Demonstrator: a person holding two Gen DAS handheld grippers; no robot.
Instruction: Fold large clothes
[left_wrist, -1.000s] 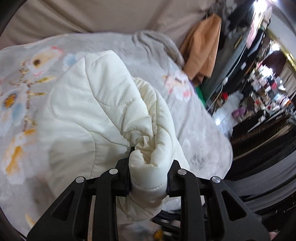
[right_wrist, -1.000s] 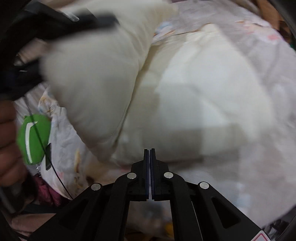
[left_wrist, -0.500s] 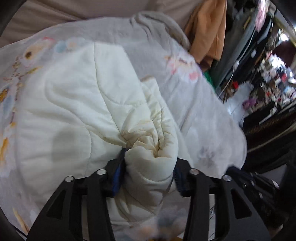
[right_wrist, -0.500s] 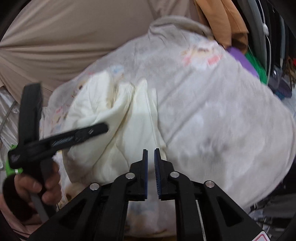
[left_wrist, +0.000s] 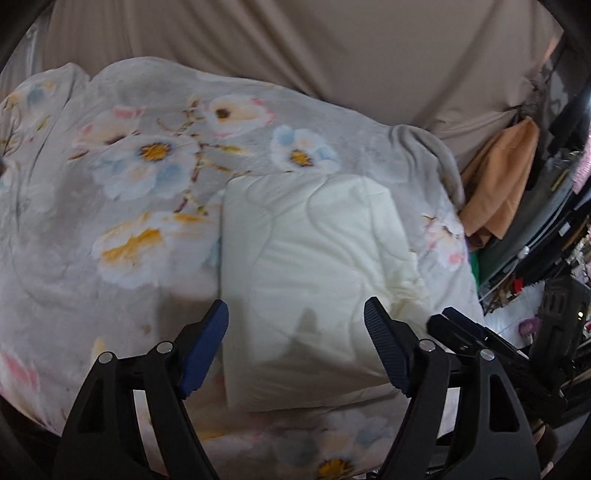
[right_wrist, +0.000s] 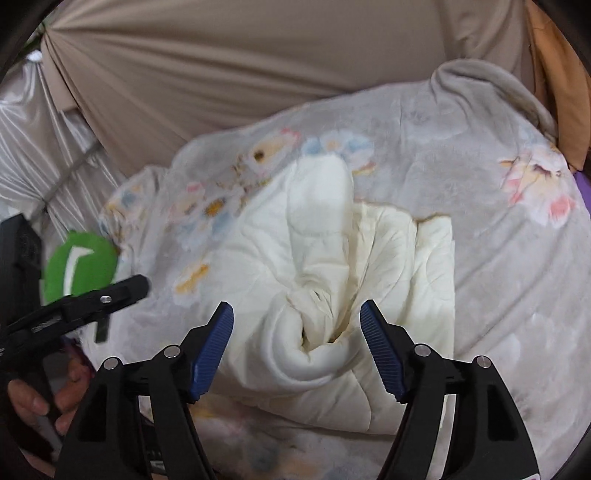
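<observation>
Cream quilted padding fills the left wrist view: a folded jacket (left_wrist: 314, 273) lies on a floral grey blanket (left_wrist: 147, 192), long axis running near to far. The left gripper (left_wrist: 295, 347) hovers above its near edge, jaws having just been opening, now spread wide and holding nothing. Seen from the right wrist, the right gripper (right_wrist: 295, 343) has likewise just been opening and stands wide and empty over a rolled sleeve end (right_wrist: 314, 354) pointing toward the camera. Soft, puffy and probably light, the jacket looks likely to spring open; its firmer stitched edges seem the best hold.
</observation>
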